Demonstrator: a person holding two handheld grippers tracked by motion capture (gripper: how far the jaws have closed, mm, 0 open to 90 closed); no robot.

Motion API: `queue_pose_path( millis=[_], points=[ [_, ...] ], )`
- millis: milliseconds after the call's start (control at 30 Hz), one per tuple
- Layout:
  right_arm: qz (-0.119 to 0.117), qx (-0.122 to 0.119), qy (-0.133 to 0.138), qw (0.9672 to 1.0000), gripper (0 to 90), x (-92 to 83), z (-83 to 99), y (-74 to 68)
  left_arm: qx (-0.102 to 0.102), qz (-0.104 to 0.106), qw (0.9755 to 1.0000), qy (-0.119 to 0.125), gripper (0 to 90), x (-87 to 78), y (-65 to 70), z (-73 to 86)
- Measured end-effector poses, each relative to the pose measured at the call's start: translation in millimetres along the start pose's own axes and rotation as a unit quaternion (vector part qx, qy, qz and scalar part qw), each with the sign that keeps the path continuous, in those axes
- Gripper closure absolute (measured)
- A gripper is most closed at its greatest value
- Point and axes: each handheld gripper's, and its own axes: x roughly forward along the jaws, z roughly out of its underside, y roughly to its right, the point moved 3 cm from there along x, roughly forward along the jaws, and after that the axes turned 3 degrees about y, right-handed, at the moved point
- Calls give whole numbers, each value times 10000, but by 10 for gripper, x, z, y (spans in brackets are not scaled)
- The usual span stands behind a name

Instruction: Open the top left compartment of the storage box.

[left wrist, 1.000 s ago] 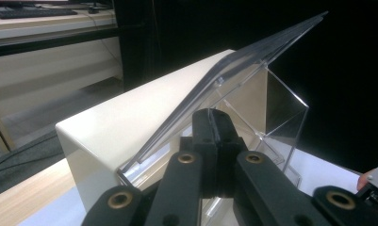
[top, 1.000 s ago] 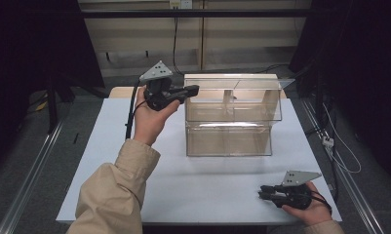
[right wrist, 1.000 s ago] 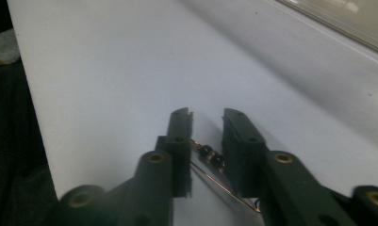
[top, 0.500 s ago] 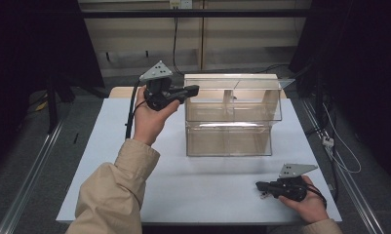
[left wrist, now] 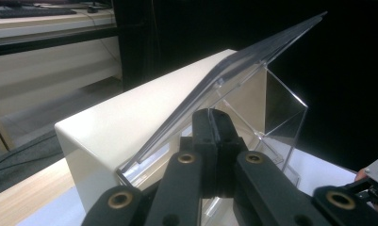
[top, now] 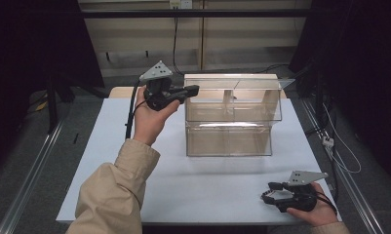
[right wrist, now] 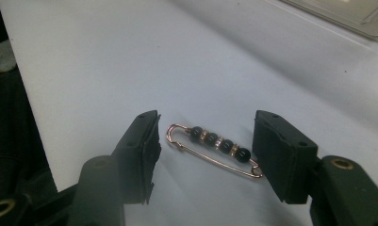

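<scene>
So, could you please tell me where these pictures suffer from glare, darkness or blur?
High view: glare streaks the clear box, surroundings dark. Left gripper view: the lid reflects light, the background is black. Right gripper view: the beaded pin is sharp, the open right gripper slightly soft.

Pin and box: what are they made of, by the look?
Pin: thin metal wire, gold or rose-gold finish, glossy; it carries dark shiny beads, glass or plastic, can't tell which, with small metallic spacers. Box: clear rigid plastic, likely acrylic; see-through walls, bright edge glints, thin flat lid tilted up.
</scene>
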Motion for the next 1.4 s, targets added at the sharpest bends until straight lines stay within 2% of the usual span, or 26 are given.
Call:
queue_pose_path(
  millis=[33,133,167,233,300,333,400,500,533,700,833,1000,1200,1400],
  points=[
    [94,-117,-33,9999,534,10,-4,5,0,6,10000,0,900,-1,-2,0],
    [162,-226,-60,9996,636,11,-11,31,1,14,10000,3,900,-7,-5,-2],
    [162,-226,-60,9996,636,11,-11,31,3,15,10000,3,900,-7,-5,-3],
    [218,-301,-72,9993,708,20,-23,52,5,10,10000,2,900,-7,-4,-3],
    [219,-301,-74,9993,789,60,-56,60,2,7,10000,6,900,-7,-3,-2],
    [219,-301,-74,9993,789,60,-56,60,5,4,10000,7,900,-7,-3,-2],
    [126,-330,-89,9993,845,131,-108,32,6,6,10000,7,900,-7,-3,-1],
    [63,-327,-106,9994,835,183,-143,9,-6,14,10000,7,900,-8,-3,-2],
    [56,-232,-75,9997,784,229,-175,-5,-2,8,10000,8,900,-8,-3,-2],
    [35,-173,-101,9998,802,282,-207,-13,2,9,10000,8,900,-8,-4,-3],
    [104,-130,-48,9998,851,279,-190,-8,0,13,10000,8,900,-8,-6,-3],
    [128,-44,-12,9999,854,278,-191,-9,3,7,10000,4,900,-8,-4,-3],
    [-32,209,251,9995,854,210,-230,16,-7,17,10000,-5,900,-2,-2,-7],
    [-131,150,405,9990,854,131,-369,-11,-3,33,10000,-2,900,5,-4,-9]
  ],
)
